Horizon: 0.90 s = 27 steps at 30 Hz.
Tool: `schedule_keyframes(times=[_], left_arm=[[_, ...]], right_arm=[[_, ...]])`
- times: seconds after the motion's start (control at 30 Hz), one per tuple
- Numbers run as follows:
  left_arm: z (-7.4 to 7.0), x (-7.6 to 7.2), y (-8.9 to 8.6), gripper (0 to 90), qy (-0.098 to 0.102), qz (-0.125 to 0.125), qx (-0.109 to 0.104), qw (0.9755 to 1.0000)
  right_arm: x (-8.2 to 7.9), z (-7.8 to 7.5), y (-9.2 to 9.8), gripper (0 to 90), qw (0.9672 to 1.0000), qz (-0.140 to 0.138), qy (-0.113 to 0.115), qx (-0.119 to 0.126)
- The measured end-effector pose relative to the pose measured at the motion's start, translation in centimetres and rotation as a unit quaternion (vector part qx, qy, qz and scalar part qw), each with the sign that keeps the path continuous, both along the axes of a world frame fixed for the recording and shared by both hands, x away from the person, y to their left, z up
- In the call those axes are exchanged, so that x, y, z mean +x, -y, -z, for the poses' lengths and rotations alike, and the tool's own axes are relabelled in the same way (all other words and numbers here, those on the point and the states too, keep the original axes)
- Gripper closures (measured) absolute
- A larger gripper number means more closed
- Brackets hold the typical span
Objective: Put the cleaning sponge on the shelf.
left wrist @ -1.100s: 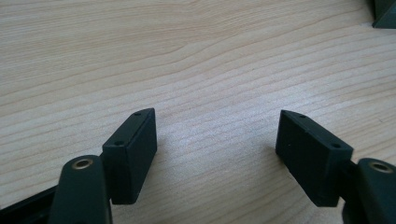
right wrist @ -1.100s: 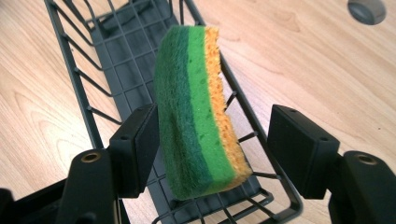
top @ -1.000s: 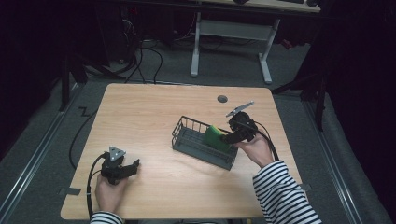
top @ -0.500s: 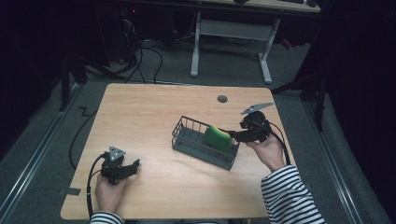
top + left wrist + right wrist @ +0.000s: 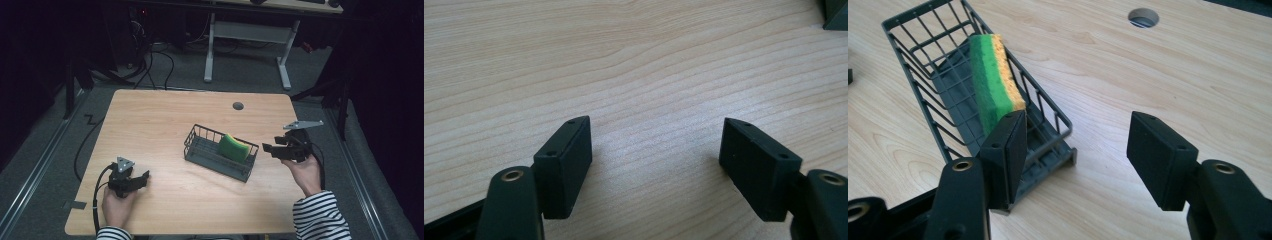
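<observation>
Right gripper (image 5: 1075,150) spread beside basket (image 5: 923,60) holding tilted sponge (image 5: 993,75), its yellow layer seemingly hidden from above; left gripper (image 5: 656,155) spread

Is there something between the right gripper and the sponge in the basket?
Yes, the basket's wire side wall. The sponge leans against its inside, and the open right gripper sits outside that wall, over bare table. From above nothing visible covers the sponge.

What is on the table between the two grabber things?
Between the left gripper and the right gripper stands a dark wire basket holding a green and yellow sponge, seen in the high view.
</observation>
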<state>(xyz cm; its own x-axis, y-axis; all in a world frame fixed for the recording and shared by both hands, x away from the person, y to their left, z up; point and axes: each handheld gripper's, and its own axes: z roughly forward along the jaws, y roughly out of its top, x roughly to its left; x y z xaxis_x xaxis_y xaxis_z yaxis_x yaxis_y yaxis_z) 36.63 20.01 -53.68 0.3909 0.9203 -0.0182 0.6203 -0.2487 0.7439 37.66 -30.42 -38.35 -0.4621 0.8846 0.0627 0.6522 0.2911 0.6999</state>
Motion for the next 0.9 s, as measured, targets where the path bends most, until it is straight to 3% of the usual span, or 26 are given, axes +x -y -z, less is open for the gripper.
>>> schedule_keyframes(times=[0.17,0.43,0.9], left_arm=[[0.0,0.0,0.0,29.9,0.001,0.000,0.000,1.0000],[0.0,0.0,-0.1,30.1,0.000,-0.001,-0.002,1.0000],[0.0,0.0,0.0,30.1,0.000,-0.002,-0.002,1.0000]], right_arm=[[-0.9,0.0,1.3,41.7,0.9997,0.013,0.011,0.016],[-2.4,1.2,3.1,42.0,0.9987,0.033,0.011,0.037],[-4.8,5.3,5.5,43.5,0.9943,0.070,0.013,0.079]])
